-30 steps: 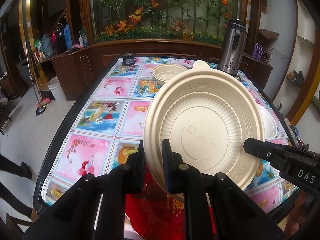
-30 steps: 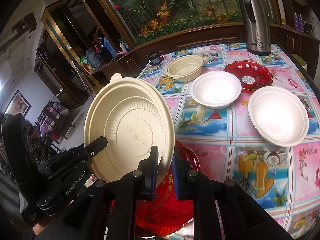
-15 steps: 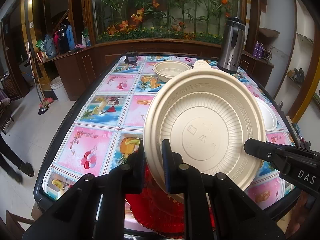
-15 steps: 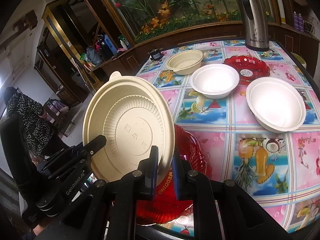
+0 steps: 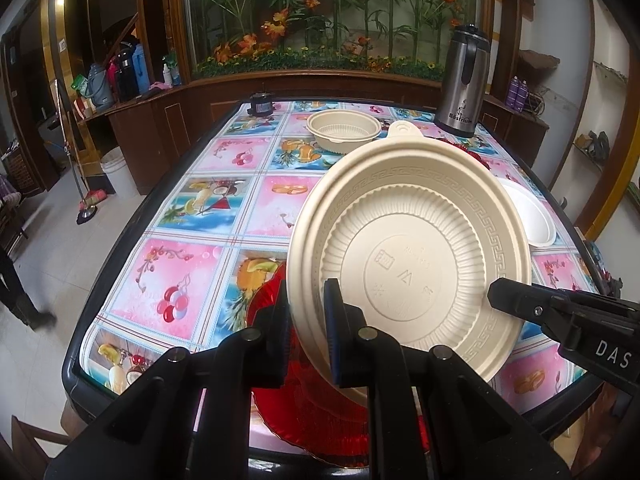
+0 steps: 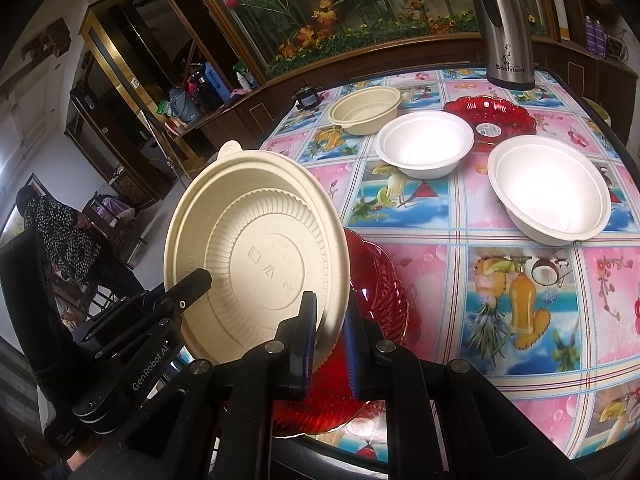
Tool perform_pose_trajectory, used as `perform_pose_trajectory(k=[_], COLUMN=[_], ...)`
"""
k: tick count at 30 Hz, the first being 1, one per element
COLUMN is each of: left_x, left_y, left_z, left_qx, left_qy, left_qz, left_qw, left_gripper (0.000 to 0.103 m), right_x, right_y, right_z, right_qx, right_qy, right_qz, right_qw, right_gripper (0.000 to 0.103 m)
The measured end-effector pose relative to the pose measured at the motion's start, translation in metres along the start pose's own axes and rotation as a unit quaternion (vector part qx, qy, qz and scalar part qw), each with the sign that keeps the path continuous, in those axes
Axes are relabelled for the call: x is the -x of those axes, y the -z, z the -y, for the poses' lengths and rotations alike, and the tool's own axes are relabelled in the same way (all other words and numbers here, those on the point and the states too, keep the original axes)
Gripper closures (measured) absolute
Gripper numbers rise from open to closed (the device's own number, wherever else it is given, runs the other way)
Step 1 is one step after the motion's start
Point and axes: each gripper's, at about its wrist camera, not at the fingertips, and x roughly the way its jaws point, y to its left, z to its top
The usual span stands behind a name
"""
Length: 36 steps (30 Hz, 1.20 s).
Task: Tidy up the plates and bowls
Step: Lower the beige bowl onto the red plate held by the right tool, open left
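The cream bowl is held in the air, tipped on its edge above the near end of the table, with its ribbed underside and the stamped marks turned toward both cameras. A small round tab stands at the top of its rim. The left gripper has its two fingers closed on the lower left part of the rim, one finger on each side of the wall. The right gripper pinches the opposite lower edge of the same bowl in the same way, its blue pads pressed against the rim. In each wrist view the tip of the other gripper shows touching the far side of the bowl.

Directly under the bowl lies a red glass plate at the near edge of the table, partly hidden by the bowl and the fingers. Farther on the table stand two white bowls, one in the middle and one larger to the right, near each other but apart. Behind them sit a second red plate and a second cream bowl, upright. A steel thermos jug stands at the far right corner, and a small dark object at the far left corner. The table carries a cloth with coloured fruit pictures.
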Motion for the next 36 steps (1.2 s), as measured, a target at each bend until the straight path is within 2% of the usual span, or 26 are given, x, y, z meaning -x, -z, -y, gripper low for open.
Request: perform_pose_trajectory(k=[10, 18, 36], left_x=[-0.007, -0.023, -0.044], left_y=[0.007, 0.017, 0.028], left_z=[0.002, 0.002, -0.004], left_qx=[0.000, 0.006, 0.020], left_qy=[0.003, 0.012, 0.013], left_qz=[-0.014, -0.048, -0.095], left_qw=[0.9999, 0.9987, 0.9952], left_gripper=[0.091, 0.090, 0.090], right_x=[-0.004, -0.017, -0.046], right_y=[0.009, 0.015, 0.018], right_z=[0.004, 0.013, 0.021], right_qx=[-0.005, -0.012, -0.021], right_qy=[0.004, 0.010, 0.007], right_qz=[-0.013, -0.036, -0.080], right_qw=[1.000, 0.999, 0.997], right_gripper=[0.090, 0.090, 0.090])
